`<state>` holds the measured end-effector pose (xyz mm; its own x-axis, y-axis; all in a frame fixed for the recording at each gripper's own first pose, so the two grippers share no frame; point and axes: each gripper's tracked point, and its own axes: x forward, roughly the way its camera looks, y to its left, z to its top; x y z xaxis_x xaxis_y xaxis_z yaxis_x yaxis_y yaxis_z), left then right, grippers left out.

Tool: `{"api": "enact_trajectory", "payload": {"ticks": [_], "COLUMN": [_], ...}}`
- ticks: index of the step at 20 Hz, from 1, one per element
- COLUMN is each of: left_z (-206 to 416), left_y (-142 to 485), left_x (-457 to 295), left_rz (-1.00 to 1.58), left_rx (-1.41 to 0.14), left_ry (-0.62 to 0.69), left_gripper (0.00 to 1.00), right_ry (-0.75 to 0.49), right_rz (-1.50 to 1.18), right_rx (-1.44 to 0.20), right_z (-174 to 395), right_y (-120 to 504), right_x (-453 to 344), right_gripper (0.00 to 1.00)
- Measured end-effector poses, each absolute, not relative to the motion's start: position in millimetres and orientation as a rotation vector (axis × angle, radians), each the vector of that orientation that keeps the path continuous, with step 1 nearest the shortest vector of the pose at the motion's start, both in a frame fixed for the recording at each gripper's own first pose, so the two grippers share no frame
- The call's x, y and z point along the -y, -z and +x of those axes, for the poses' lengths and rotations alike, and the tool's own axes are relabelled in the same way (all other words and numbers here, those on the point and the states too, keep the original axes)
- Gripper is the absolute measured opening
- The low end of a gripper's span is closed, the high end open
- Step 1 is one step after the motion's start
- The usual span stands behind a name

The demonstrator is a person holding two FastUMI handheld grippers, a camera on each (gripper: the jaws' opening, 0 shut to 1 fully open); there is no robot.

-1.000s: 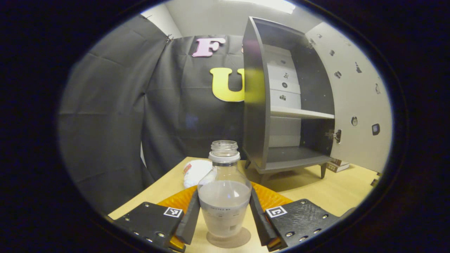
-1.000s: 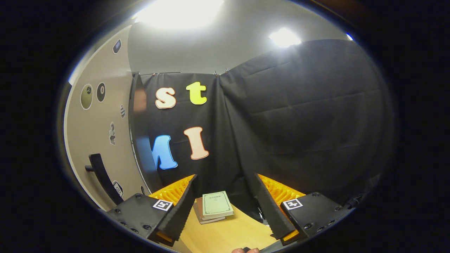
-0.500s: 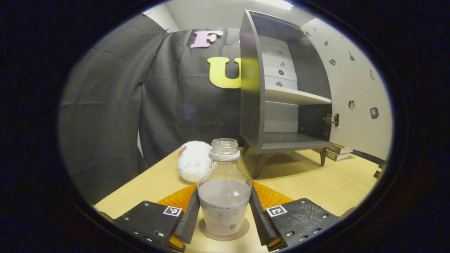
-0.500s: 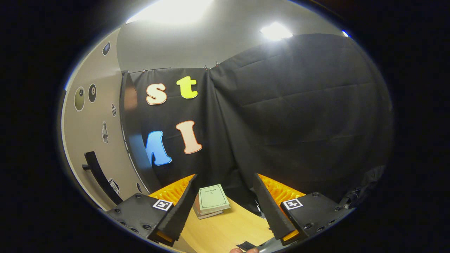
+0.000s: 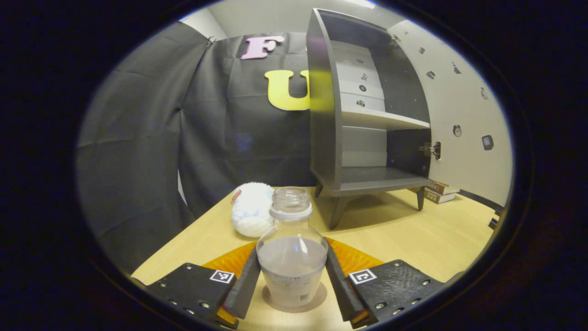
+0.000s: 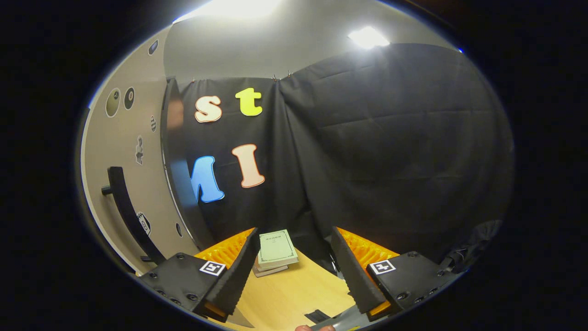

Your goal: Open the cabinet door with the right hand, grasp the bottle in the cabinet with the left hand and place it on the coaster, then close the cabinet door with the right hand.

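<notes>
Wooden table (image 5: pixel 413 239): one bottle (image 5: pixel 292 257) on one coaster (image 5: pixel 294 301), gripped by left tongs (image 5: pixel 292 287); right tongs (image 6: pixel 294 271) parted, empty.

coaster (image 5: pixel 294 303): mostly hidden under bottle (image 5: pixel 292 257) | door stickers (image 5: pixel 490 142): too small

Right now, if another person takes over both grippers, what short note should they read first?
Left gripper: both fingers against the bottle, which stands upright on the coaster on the table.
Right gripper: open, holding nothing, to the right of the cabinet door and its handle.
Cabinet: door wide open.
Done: door opened, bottle brought out and set on the coaster.
Left: open the left gripper and back off, then close the door with the right.
</notes>
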<state>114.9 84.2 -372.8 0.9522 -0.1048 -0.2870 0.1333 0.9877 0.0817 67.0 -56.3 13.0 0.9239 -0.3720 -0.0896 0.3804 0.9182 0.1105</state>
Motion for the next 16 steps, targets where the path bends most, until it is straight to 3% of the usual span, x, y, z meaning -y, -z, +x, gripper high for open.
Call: {"api": "enact_trajectory", "payload": {"ticks": [1,3,11,16], "left_z": [115,118,107,73], "left_y": [360,328,197,144], "left_x": [-85,-79,-55,-29], "left_rz": [0.111,0.122,0.188,0.194], "left_rx": [-0.268,-0.214,-0.093,-0.113], "left_ry": [0.118,0.134,0.132,0.079], "left_gripper": [0.79,0.84,0.83,0.82], "right_ry": [0.379,0.375,0.346,0.299], "right_rz": [0.135,0.134,0.187,0.130], "right_rx": [-0.081,-0.086,-0.072,-0.055], "right_z": [69,71,88,96], "right_y": [-8,-2,21,16], "right_x": [55,59,84,85], "right_gripper": [0.98,0.98,0.98,0.98]}}
